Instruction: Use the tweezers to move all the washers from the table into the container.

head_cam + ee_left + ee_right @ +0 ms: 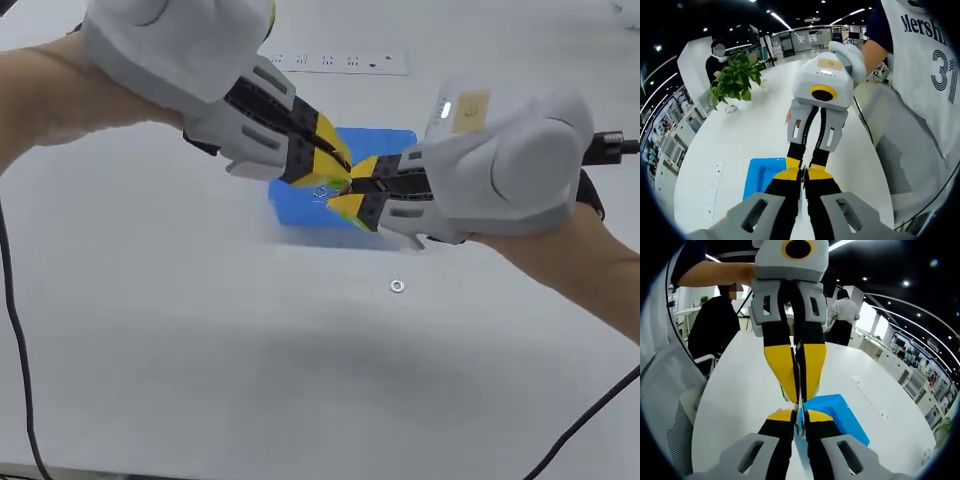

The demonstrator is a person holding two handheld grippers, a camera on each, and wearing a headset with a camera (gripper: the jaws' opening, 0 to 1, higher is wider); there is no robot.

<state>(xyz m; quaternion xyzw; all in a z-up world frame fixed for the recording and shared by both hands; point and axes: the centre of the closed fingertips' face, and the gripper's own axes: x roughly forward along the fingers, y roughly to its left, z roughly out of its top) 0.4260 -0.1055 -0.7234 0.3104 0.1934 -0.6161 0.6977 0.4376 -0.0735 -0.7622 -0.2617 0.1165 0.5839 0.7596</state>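
Observation:
My left gripper [343, 172] comes in from the upper left and my right gripper [349, 197] from the right. Their yellow tips meet over the blue container [298, 216]. A thin metal pair of tweezers [799, 427] runs between the two sets of jaws, and both look shut on it. In the right gripper view the left gripper [799, 399] points down at my own jaws [799, 416], with the container [840, 415] to the right. A small silver washer [397, 287] lies on the white table in front of the container. Something small lies inside the container [320, 193].
A white power strip [335, 62] lies at the table's far edge. Black cables hang at the left [14, 330] and lower right [590, 410]. A potted plant [735, 77] stands at the table's far end. Mesh office chairs [900, 165] flank the table.

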